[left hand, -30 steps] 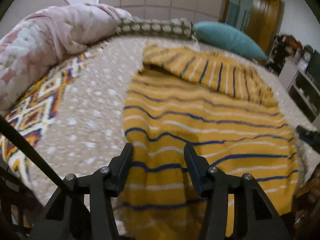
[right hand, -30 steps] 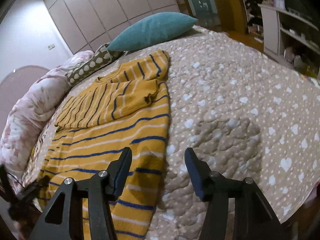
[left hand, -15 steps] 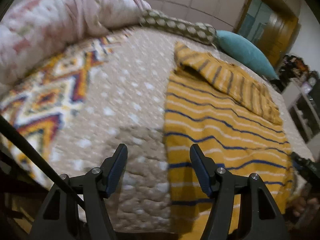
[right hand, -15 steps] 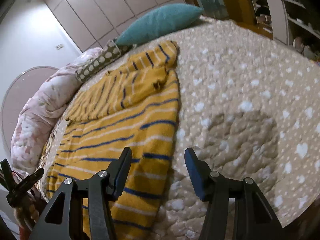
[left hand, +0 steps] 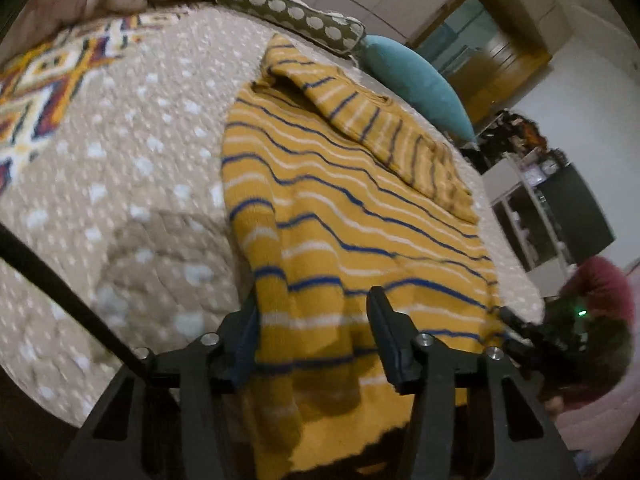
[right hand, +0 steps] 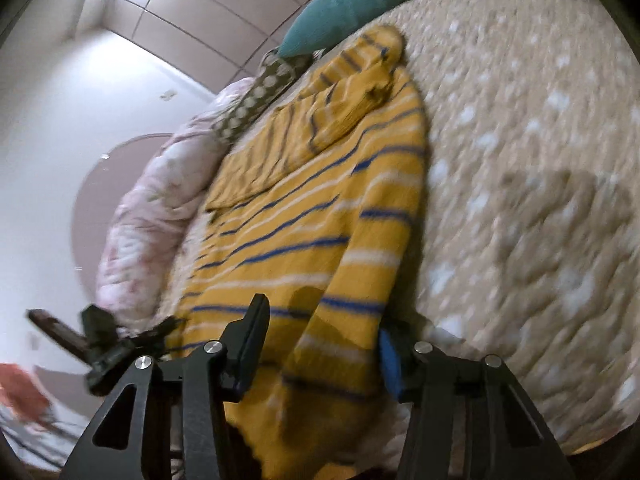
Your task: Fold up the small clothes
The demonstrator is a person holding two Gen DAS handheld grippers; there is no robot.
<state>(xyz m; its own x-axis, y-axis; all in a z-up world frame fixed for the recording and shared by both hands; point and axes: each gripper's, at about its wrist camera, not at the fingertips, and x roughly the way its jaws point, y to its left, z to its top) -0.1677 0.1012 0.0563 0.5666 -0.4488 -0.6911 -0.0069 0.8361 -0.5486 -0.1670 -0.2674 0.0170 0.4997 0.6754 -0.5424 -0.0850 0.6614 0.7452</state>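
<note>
I had the yellow striped sweater (left hand: 344,216) lying flat on the bed's beige dotted quilt (left hand: 132,168), its sleeves folded across the chest at the far end and its hem hanging over the near edge of the bed. My left gripper (left hand: 312,332) sat at the sweater's left hem corner, its 2 fingers (left hand: 244,332) straddling the fabric edge; the jaws were closing, roughly half open, and I could not see the pads pressing the knit. My right gripper (right hand: 320,340) sat at the opposite hem corner (right hand: 344,320), with the folded side edge of the sweater between its fingers; those jaws were closing too, about half open, with a gap showing on either side of the cloth. Beyond the sweater lay a teal pillow (left hand: 416,80), a dotted olive bolster (left hand: 292,16) and a bunched pink comforter (right hand: 156,208). A patterned geometric blanket (left hand: 44,80) covered the bed's left side in the left wrist view.
</note>
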